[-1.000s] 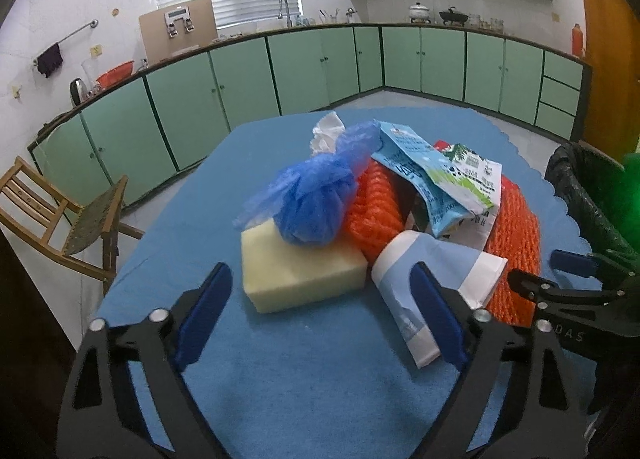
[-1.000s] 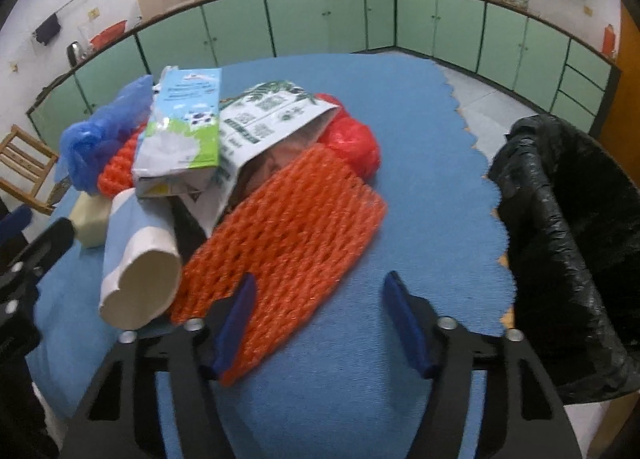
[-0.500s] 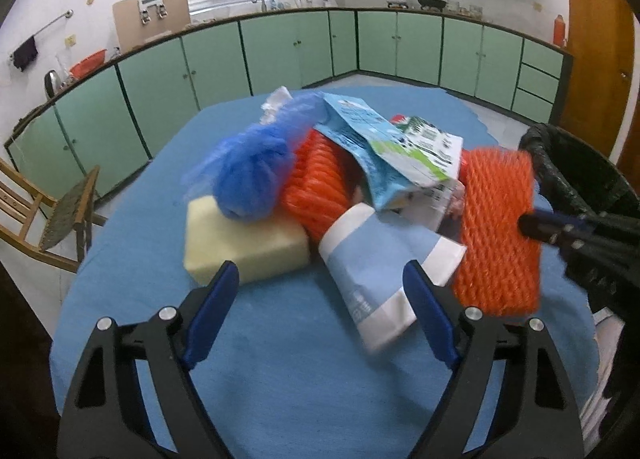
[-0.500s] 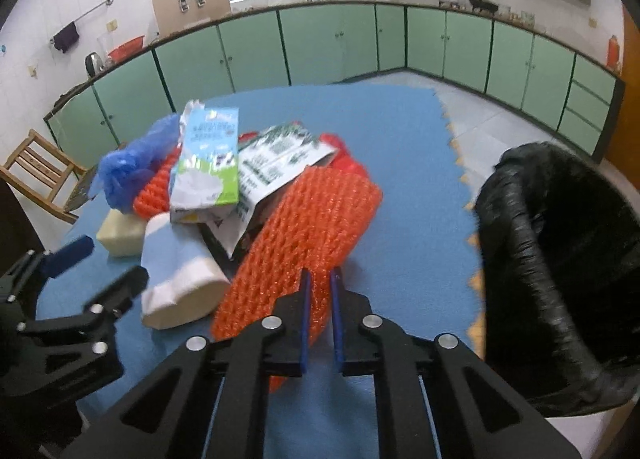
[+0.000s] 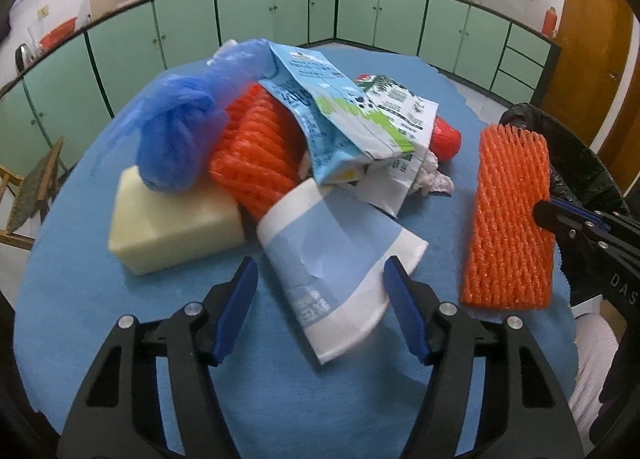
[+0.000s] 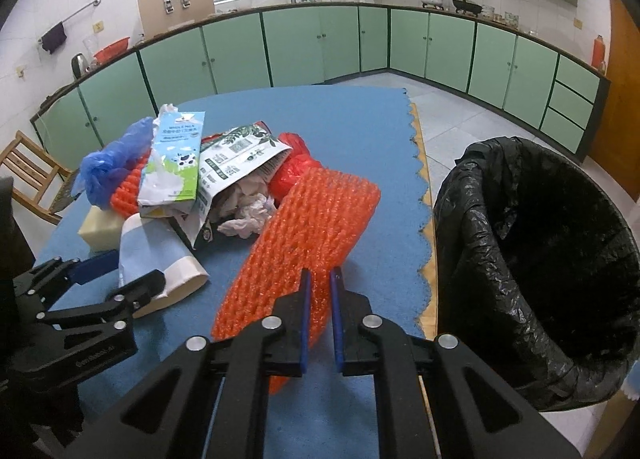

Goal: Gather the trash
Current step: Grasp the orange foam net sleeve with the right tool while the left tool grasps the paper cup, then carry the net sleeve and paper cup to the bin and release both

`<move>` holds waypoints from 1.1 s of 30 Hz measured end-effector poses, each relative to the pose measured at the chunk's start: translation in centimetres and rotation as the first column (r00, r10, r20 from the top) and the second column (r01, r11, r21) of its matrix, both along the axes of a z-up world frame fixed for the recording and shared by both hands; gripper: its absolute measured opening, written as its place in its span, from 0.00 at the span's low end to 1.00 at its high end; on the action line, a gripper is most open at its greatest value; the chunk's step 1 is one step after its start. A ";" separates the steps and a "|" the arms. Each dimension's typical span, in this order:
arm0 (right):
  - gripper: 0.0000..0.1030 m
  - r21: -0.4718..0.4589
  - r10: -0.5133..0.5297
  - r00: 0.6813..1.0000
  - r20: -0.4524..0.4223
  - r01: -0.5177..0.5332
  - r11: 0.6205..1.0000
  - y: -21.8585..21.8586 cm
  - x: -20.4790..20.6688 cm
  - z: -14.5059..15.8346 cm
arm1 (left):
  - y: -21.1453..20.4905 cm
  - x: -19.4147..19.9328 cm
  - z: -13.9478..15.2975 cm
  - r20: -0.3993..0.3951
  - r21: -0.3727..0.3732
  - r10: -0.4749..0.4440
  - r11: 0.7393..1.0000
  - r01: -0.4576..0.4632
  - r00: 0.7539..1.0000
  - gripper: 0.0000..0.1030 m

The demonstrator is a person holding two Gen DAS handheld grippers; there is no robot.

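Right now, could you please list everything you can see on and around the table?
Foam net sleeve: one, orange, lifted off the pile, pinched by the right gripper.
Second foam net: one, orange, in the pile under the blue bag.
Plastic bag: one, blue, knotted, on the sponge block.
Sponge block: one, pale yellow, left of the pile.
Milk carton: one, blue and white, atop the pile.
Printed pouch: one, white and green, open, beside the carton.
Paper cup: one, light blue and white, lying flattened at the front.
Crumpled tissue: white, under the pouch.
Red bag: one, behind the pile.
Bin: one, black liner, right of the table.
Left gripper: jaws closing around the cup, not yet touching.
Right gripper: shut on the net sleeve.
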State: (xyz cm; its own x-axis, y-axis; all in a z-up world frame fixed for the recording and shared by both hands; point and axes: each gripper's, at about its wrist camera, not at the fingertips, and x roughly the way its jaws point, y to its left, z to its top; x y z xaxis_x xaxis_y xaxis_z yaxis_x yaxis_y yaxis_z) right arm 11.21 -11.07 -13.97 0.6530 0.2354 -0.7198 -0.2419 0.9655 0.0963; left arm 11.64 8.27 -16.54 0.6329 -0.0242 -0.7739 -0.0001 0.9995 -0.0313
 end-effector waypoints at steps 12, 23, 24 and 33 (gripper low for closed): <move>0.09 0.000 0.008 1.000 0.023 -0.008 1.000 0.2 -0.3 1.0 | 0.2 -1.5 1.3 0.061 -0.039 0.006 0.999 -0.004 0.998 0.30; 0.09 0.008 -0.003 0.996 0.092 0.003 1.000 -0.4 -1.7 3.9 | -1.3 -4.2 4.3 0.127 -0.034 -0.021 0.999 0.025 0.992 0.24; 0.09 0.010 -0.006 0.995 0.098 0.005 1.000 -0.5 -1.9 4.2 | -1.0 -4.6 4.7 0.135 -0.035 -0.022 0.999 0.027 0.991 0.24; 0.09 0.049 -0.048 0.988 0.146 0.041 0.998 -2.9 -2.8 7.1 | -2.6 -4.7 8.1 0.209 -0.050 -0.060 0.996 0.072 0.976 0.24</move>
State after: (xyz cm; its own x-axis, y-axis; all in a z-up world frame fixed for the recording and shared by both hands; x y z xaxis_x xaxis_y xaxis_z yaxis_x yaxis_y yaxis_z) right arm 8.43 -13.92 -6.83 0.7616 0.2337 -0.6045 -0.2133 0.9711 0.1067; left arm 6.98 5.68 -8.47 0.7748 -0.1119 -0.6222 0.0785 0.9936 -0.0810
